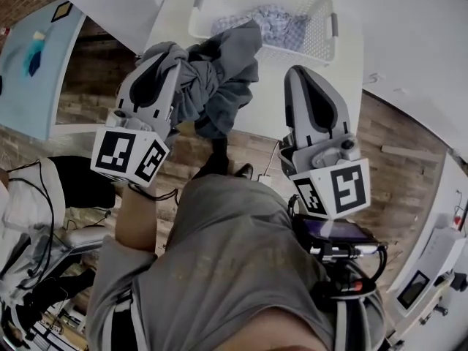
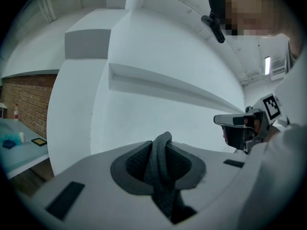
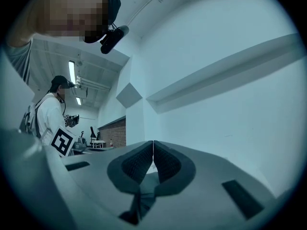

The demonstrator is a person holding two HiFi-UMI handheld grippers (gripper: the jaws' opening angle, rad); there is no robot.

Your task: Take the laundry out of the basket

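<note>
The left gripper [image 1: 170, 55] pinches a grey garment [image 1: 227, 79], which hangs bunched just in front of the white basket [image 1: 324, 44]; patterned laundry [image 1: 281, 20] lies inside it. The right gripper [image 1: 298, 73] has its jaws together, empty

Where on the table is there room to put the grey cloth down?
Bare table: between the basket and the near edge, beside the right gripper. Left of that the grey cloth hangs in the way; the basket holds patterned cloth.

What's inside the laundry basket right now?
A blue-and-white patterned cloth lies in the white basket. The grey garment clamped in the left gripper hangs in front of its near-left part, so anything there is hidden.
</note>
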